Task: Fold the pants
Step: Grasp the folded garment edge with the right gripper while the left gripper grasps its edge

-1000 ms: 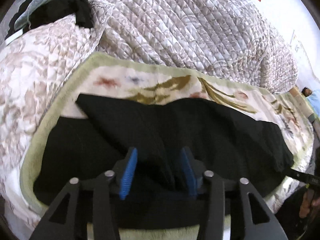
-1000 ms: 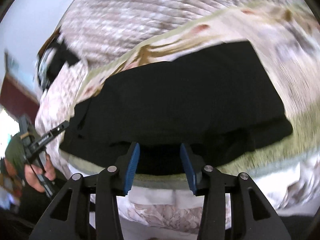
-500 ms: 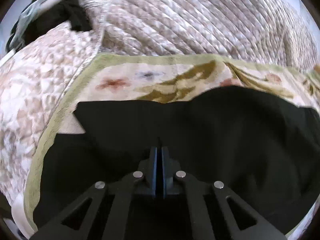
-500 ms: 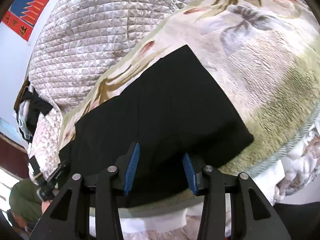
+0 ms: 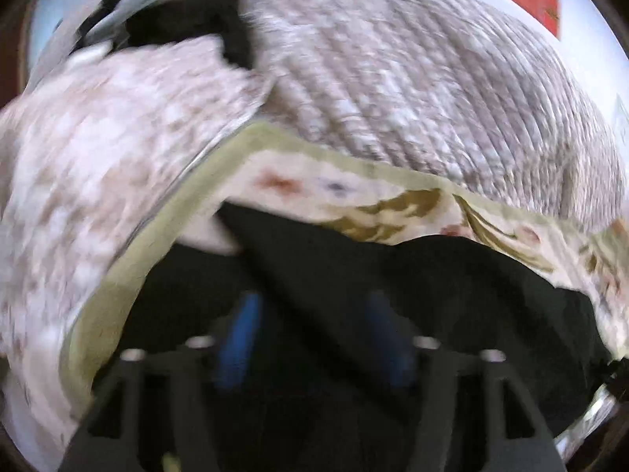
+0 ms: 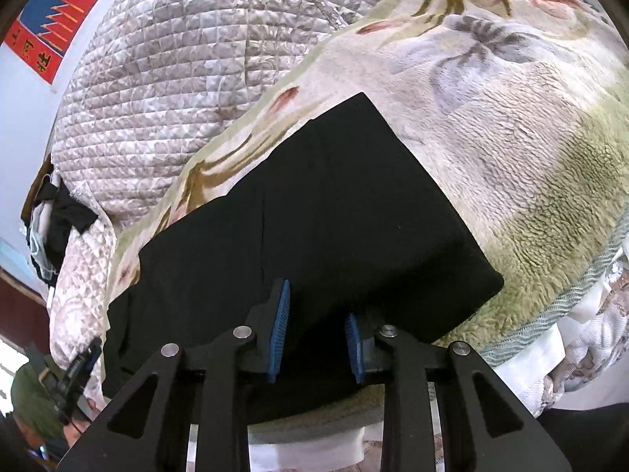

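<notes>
The black pants (image 6: 338,212) lie folded lengthwise on a floral fleece blanket (image 6: 511,126) on the bed. In the left wrist view the pants (image 5: 412,287) fill the lower middle, and the frame is blurred. My left gripper (image 5: 310,334) is open, its blue pads spread wide over the black cloth. My right gripper (image 6: 316,328) is open at the near edge of the pants, close to the right folded end. One pad (image 6: 281,330) lies over the cloth and the other sits below the edge.
A quilted beige bedspread (image 6: 188,63) is bunched up behind the blanket. A pile of dark and light clothes (image 6: 51,220) lies at the far left. A red and blue poster (image 6: 59,19) hangs on the wall. The bed's front edge (image 6: 589,314) is near.
My left gripper, shut half a second ago, has opened wide and is moving fast. My right gripper has stayed open and closed in on the near edge of the pants.
</notes>
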